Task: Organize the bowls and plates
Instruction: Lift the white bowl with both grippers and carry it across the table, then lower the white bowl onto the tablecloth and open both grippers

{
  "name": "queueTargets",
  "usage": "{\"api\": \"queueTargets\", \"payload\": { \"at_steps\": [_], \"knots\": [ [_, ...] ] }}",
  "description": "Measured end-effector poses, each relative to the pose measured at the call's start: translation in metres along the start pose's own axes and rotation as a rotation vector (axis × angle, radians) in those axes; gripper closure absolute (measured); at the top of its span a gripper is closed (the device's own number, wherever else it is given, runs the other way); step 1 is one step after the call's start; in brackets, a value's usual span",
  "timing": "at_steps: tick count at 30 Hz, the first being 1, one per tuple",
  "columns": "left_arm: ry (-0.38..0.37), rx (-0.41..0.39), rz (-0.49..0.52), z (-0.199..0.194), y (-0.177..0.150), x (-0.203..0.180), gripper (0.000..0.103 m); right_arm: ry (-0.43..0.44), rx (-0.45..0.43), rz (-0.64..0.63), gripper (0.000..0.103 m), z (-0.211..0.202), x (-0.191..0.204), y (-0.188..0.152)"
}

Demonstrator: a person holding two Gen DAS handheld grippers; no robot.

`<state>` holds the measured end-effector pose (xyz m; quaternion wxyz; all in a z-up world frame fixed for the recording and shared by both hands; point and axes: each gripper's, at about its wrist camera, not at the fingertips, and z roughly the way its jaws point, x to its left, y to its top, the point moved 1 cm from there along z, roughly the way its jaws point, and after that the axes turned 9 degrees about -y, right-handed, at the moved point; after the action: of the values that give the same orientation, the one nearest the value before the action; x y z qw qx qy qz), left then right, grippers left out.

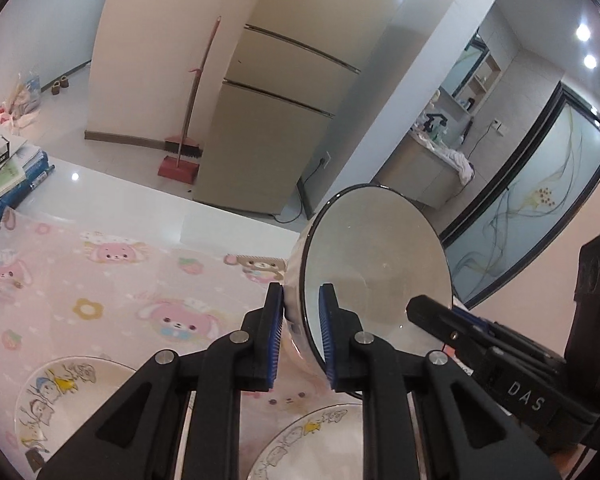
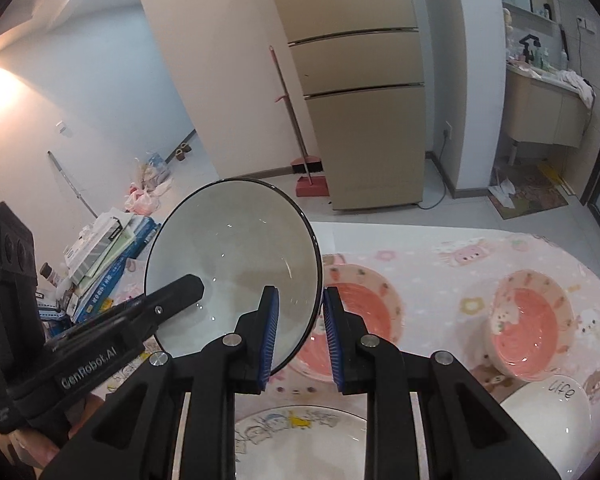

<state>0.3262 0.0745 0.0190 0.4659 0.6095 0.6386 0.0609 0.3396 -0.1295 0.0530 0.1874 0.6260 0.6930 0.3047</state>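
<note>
A grey bowl with a black rim (image 1: 376, 260) is held in the air between both grippers, tilted on its side. My left gripper (image 1: 300, 332) is shut on its rim. My right gripper (image 2: 298, 332) closes on the opposite rim of the same bowl (image 2: 232, 264); its right pad shows a small gap. Cartoon plates lie below: one at lower left (image 1: 60, 392) and one under the grippers (image 1: 320, 444), also in the right wrist view (image 2: 300, 440). Pink bowls (image 2: 356, 316) (image 2: 528, 324) and a white bowl (image 2: 548, 416) sit to the right.
The table has a pink cartoon cloth (image 1: 120, 280). A stack of books and boxes (image 2: 104, 256) stands at its left end. A fridge (image 2: 360, 100) and a red broom with dustpan (image 2: 308, 176) stand on the floor beyond.
</note>
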Motion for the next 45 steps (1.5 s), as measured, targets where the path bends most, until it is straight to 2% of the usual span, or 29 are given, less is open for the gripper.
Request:
{"api": "queueTargets", "payload": {
  "at_steps": [4,11,20,25,30,36,39,45],
  "knots": [
    [0.02,0.022,0.008,0.016,-0.004,-0.012,0.087,-0.042,-0.001,0.028,0.073,0.007,-0.009,-0.004],
    [0.063,0.075,-0.005,0.043,-0.012,-0.012,0.087,-0.019,0.041,0.063,0.073,0.034,-0.019,-0.014],
    [0.169,0.117,0.112,0.075,-0.018,-0.037,0.087,-0.032,0.079,0.119,0.073,0.058,-0.041,-0.02],
    [0.185,0.135,0.077,0.085,-0.021,-0.037,0.087,-0.034,0.08,0.114,0.073,0.061,-0.048,-0.019],
    [0.215,0.166,0.098,0.095,-0.029,-0.032,0.087,-0.007,0.102,0.123,0.073,0.066,-0.053,-0.017],
    [0.219,0.136,0.062,0.091,-0.036,-0.024,0.087,0.005,0.125,0.104,0.073,0.075,-0.048,-0.02],
    [0.263,0.087,0.103,0.081,-0.038,-0.029,0.088,0.009,0.125,0.074,0.073,0.076,-0.041,-0.023],
    [0.257,0.087,0.117,0.084,-0.036,-0.023,0.088,-0.014,0.136,0.041,0.073,0.082,-0.033,-0.028]
  ]
}}
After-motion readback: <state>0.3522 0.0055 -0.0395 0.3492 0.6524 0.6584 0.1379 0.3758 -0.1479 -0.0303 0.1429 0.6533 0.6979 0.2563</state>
